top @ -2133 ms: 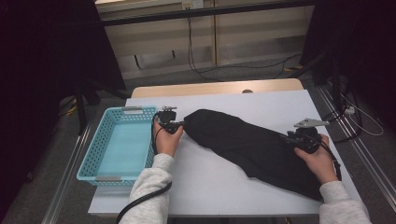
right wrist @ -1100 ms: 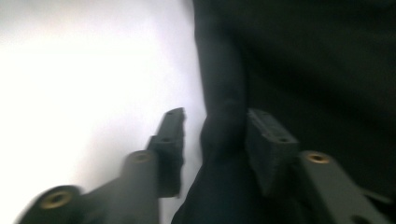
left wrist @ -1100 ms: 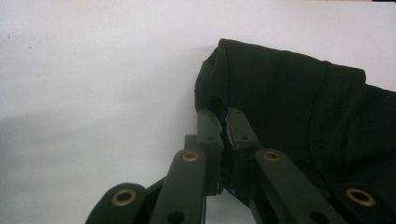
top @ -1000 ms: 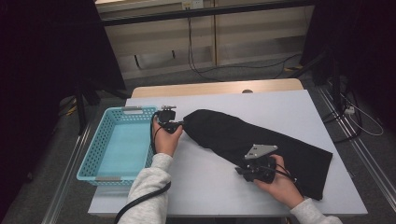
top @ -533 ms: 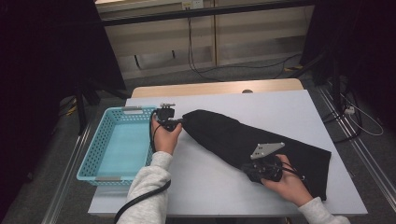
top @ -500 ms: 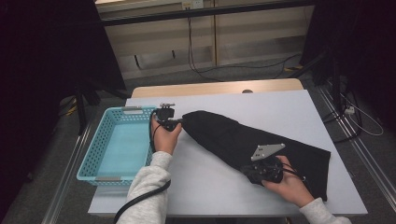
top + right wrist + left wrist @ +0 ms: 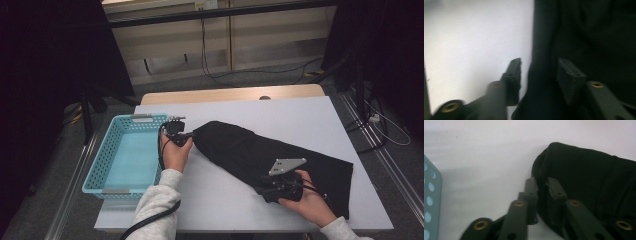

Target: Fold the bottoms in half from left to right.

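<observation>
A long black cloth (image 7: 250,150) lies slantwise across the white table (image 7: 300,115). My left gripper (image 7: 187,136) is at the cloth's far-left tip. In the left gripper view its jaws (image 7: 541,181) stand a narrow gap apart with the folded cloth (image 7: 586,175) edge between them, and they have just been opening. My right gripper (image 7: 262,192) is at the cloth's near edge, towards its right end. Its jaws (image 7: 539,62) have just been opening too and stand wide. One is over the bare table and one over the cloth (image 7: 586,30), whose edge runs between them.
A light blue plastic basket (image 7: 100,165) stands on the table's left side, close beside my left hand. A wooden tabletop edge (image 7: 230,94) lies behind the white table. Cables and dark stands are on the floor to the right.
My right hand came from the cloth's far right end to its near edge, then shifted a little nearer. The cloth's right end now lies flat. My left hand stayed put.
</observation>
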The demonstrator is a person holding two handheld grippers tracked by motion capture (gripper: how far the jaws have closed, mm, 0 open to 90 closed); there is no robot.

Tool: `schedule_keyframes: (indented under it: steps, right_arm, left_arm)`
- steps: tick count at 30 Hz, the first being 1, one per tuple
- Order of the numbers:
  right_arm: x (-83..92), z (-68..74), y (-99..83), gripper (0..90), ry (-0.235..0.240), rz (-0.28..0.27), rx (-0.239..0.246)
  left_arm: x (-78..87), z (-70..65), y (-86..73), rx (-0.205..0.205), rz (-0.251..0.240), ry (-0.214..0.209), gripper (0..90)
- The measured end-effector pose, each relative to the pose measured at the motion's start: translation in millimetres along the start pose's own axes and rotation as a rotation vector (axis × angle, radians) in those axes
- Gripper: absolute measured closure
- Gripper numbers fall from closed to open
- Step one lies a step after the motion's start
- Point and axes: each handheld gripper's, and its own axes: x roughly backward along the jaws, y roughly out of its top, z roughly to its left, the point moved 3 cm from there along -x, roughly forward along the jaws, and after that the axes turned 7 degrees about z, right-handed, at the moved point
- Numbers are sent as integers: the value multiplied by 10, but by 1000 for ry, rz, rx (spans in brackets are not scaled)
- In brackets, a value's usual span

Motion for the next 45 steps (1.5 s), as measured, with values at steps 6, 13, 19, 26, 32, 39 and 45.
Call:
schedule_keyframes:
  steps: [6,13,19,26,32,39,45]
  right_arm:
    - [32,-99,-13,387,-33,-24,-25]
    - [51,-148,-27,338,-37,-35,-42]
    - [37,-128,-35,320,-22,-27,-30]
    - [75,-154,-45,310,-23,-45,-41]
    - [82,-149,-38,301,-29,-46,-38]
    - [100,-195,-50,275,-43,-53,-53]
    - [122,-214,-62,253,-54,-57,-54]
  left_arm:
    - [-122,30,30,-24,-9,-4,445]
    - [-371,90,19,-44,35,25,279]
    - [-484,117,12,-63,63,48,173]
    - [-440,-49,-39,-126,111,5,309]
    - [-415,-133,-80,-156,123,-19,567]
    - [-395,-201,-78,-84,180,-86,806]
    - [-313,-129,-48,-12,174,-97,829]
